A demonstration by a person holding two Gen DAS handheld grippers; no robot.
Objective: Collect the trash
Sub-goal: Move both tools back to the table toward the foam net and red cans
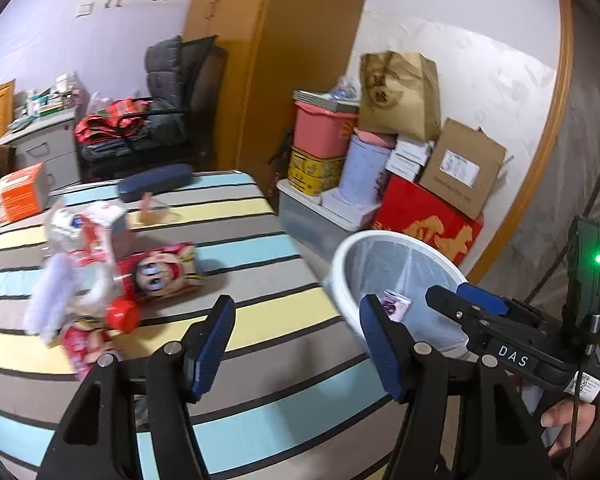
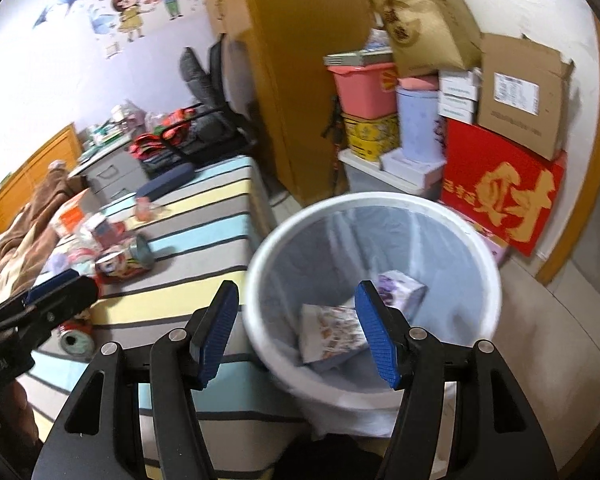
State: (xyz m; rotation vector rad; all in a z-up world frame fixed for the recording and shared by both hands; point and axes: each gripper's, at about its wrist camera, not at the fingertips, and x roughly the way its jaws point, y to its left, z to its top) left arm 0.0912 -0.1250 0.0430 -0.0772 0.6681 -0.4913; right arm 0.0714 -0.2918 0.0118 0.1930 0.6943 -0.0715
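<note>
A heap of trash lies on the striped bed [image 1: 260, 248]: a red cartoon snack bag [image 1: 168, 276], white wrappers [image 1: 72, 280] and a red-capped can [image 1: 122, 314]. My left gripper [image 1: 298, 344] hangs open above the bed, right of the heap, holding nothing. The white lined bin [image 2: 380, 204] stands on the floor beside the bed. In it lie a purple box [image 2: 404, 288] and a flat printed packet [image 2: 332, 332]. My right gripper [image 2: 296, 332] is open and empty over the bin's near-left rim. Each gripper shows in the other's view: right gripper [image 1: 460, 298], left gripper [image 2: 76, 284].
Behind the bin stand a red box [image 2: 500, 196], cardboard boxes [image 2: 520, 92], a pink tub [image 2: 360, 88] and a brown paper bag [image 2: 428, 24]. A wooden wardrobe [image 2: 300, 60] rises at the bed's end. An orange box [image 1: 18, 194] and dark blue case [image 1: 154, 182] lie on the bed.
</note>
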